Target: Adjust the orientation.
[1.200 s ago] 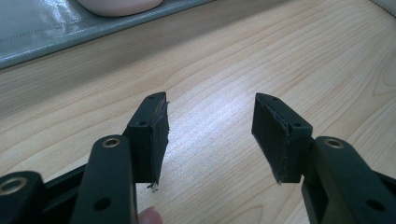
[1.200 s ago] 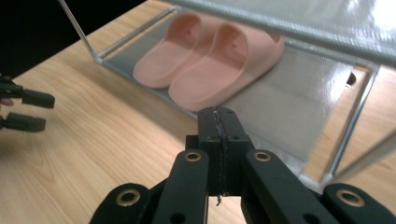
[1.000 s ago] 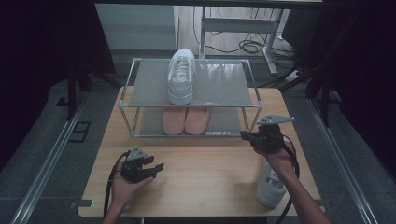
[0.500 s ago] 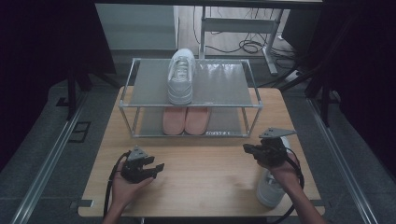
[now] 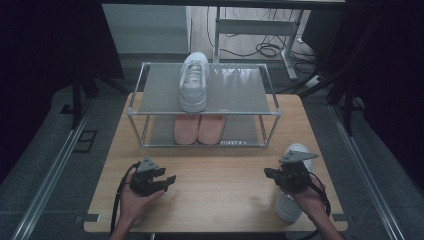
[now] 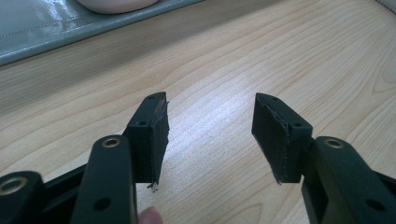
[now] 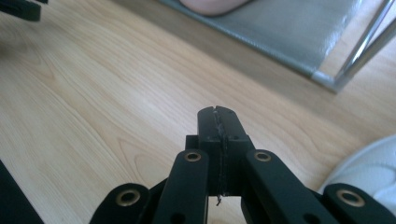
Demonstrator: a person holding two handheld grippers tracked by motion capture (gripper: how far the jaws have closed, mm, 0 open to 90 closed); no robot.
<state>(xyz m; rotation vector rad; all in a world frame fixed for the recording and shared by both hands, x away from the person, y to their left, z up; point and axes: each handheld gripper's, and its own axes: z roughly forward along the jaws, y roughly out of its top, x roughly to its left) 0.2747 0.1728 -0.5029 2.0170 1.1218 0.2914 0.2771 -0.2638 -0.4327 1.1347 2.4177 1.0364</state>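
Observation:
A white shoe point(image 5: 194, 80) stands on the top shelf of a metal rack point(image 5: 250, 100). A pink pair of shoes point(image 5: 198, 128) sits on the rack's lower shelf. Another white shoe point(image 5: 294, 200) lies on the table at the right front, under and beside my right hand; a part of it, the white shoe point(image 7: 369, 172), appears in the right gripper view. My right gripper point(image 5: 269, 174) point(image 7: 216, 116) hovers over the wood, shut with nothing between its pads. My left gripper point(image 5: 167, 181) point(image 6: 210, 135) rests low at the left front, open and empty.
The wooden table point(image 5: 220, 165) has bare room between the two hands. The rack's grey lower shelf point(image 7: 289, 28) and a metal leg point(image 7: 359, 51) lie ahead of my right gripper. Dark floor, rails and cables surround the table.
My right hand has moved toward the near edge and down, over the white shoe on the table. The left hand has stayed where it was.

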